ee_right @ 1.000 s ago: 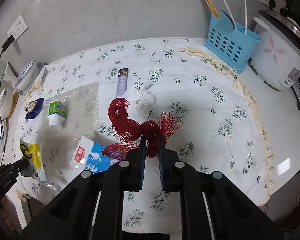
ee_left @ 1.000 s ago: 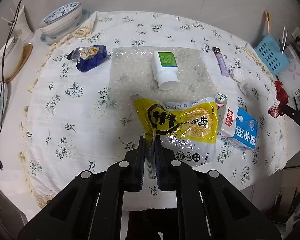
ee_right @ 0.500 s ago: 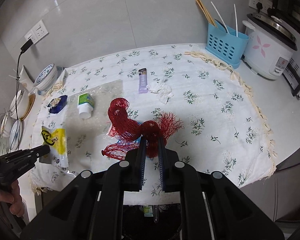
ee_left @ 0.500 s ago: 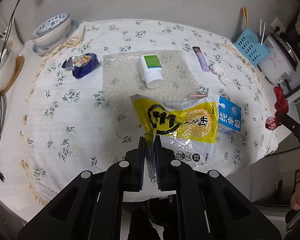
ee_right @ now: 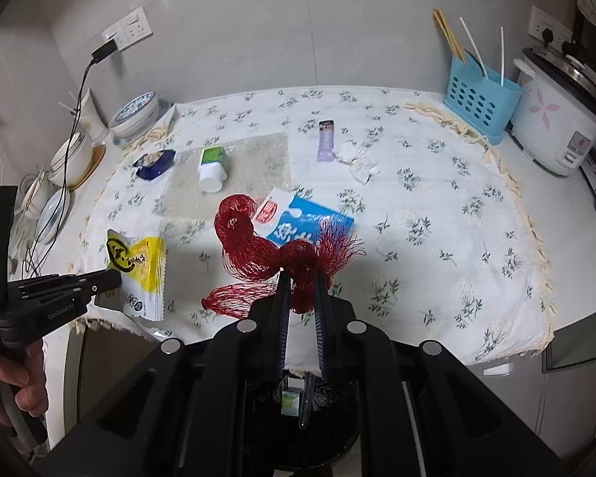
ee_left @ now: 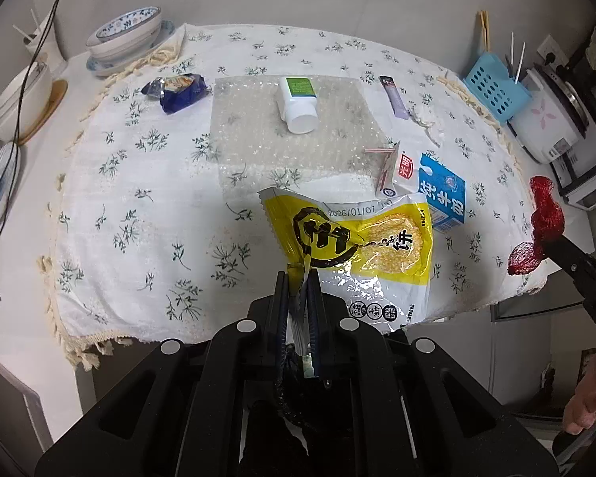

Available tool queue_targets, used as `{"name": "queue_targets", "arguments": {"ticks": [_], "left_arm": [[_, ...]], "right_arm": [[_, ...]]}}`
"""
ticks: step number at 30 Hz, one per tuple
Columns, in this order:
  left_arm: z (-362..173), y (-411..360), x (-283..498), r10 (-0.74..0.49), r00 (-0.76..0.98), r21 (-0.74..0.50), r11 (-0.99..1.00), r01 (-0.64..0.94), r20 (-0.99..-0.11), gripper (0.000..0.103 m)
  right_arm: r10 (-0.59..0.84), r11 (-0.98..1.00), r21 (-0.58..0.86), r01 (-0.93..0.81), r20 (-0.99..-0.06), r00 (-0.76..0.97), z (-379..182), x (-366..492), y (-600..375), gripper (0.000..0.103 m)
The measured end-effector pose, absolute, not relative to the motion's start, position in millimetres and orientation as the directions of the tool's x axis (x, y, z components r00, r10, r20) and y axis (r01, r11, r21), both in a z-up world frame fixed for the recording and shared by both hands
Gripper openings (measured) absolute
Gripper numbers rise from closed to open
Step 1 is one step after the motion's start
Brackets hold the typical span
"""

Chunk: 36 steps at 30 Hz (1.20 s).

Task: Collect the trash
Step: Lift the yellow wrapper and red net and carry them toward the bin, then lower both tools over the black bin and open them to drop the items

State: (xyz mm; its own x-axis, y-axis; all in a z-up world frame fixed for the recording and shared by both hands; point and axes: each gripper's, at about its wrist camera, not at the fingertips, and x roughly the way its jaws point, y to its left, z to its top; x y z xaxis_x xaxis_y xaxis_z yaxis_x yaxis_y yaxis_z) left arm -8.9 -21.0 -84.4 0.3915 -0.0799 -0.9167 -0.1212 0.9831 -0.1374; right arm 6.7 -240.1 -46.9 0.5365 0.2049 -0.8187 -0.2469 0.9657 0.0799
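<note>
Yellow snack wrapper (ee_left: 361,246), red mesh net (ee_right: 274,254), blue-white milk carton (ee_left: 437,194), white green-sprigged tablecloth (ee_left: 147,206).

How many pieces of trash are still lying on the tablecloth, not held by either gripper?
6: blue snack wrapper far left, white bottle on bubble wrap, purple sachet, crumpled tissue, milk carton. Smaller scraps may be hidden.

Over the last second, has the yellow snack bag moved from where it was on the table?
Yes. The yellow snack bag, held in the left hand-held gripper, has pulled back toward the tablecloth's near edge, away from the white bottle; its lower end now overhangs that edge.
</note>
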Motion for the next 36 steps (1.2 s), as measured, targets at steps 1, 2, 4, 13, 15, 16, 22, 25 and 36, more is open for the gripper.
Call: {"name": "queue_targets", "arguments": {"ticks": [1,2,4,13,15,16,22,25,36], "left_arm": [[-84.4,-21.4,-13.8,-0.078,0.393,-0.138,0.983,-0.125,-0.916,0.008],[-84.1,-21.6,-18.3,-0.078,0.395,-0.139,0.982,-0.128,-0.915,0.008],[-83.0,-21.6,-28.1,-0.081,0.4,-0.146,0.98,-0.134,-0.913,0.008],[-84.6,-22.0,-63.2,-0.077,0.41,-0.148,0.978,-0.145,-0.909,0.008],[-87.8,-23.0,-69.4,-0.079,0.407,-0.152,0.977,-0.148,-0.91,0.008],[-89.8,-23.7,-72.6,-0.082,0.404,-0.154,0.977,-0.149,-0.911,0.008],[-102.2,-31.0,-90.3,-0.1,0.394,-0.163,0.978,-0.131,-0.914,0.008],[-112.2,-34.1,-97.8,-0.103,0.384,-0.165,0.978,-0.131,-0.918,0.008],[-162.3,-38.8,-118.9,-0.106,0.333,-0.161,0.977,-0.14,-0.937,0.008]], "right_arm": [[0.208,0.964,0.08,-0.253,-0.82,0.534,-48.9,2.5,-239.9,0.011],[0.21,0.963,0.078,-0.259,-0.82,0.532,-50.1,-0.2,-239.3,0.011],[0.212,0.959,0.072,-0.273,-0.82,0.531,-52.3,-8.3,-237.7,0.011],[0.226,0.953,0.082,-0.29,-0.832,0.506,-66.1,-38.4,-239.6,0.011],[0.227,0.952,0.084,-0.294,-0.837,0.498,-70.3,-44.6,-241.3,0.011],[0.227,0.952,0.083,-0.295,-0.839,0.495,-72.5,-47.9,-242.0,0.011],[0.226,0.95,0.084,-0.301,-0.851,0.474,-86.1,-65.5,-250.0,0.011],[0.218,0.95,0.077,-0.302,-0.858,0.466,-94.2,-71.3,-254.6,0.011],[0.19,0.954,0.067,-0.291,-0.888,0.419,-136.9,-89.4,-264.0,0.011]]}}
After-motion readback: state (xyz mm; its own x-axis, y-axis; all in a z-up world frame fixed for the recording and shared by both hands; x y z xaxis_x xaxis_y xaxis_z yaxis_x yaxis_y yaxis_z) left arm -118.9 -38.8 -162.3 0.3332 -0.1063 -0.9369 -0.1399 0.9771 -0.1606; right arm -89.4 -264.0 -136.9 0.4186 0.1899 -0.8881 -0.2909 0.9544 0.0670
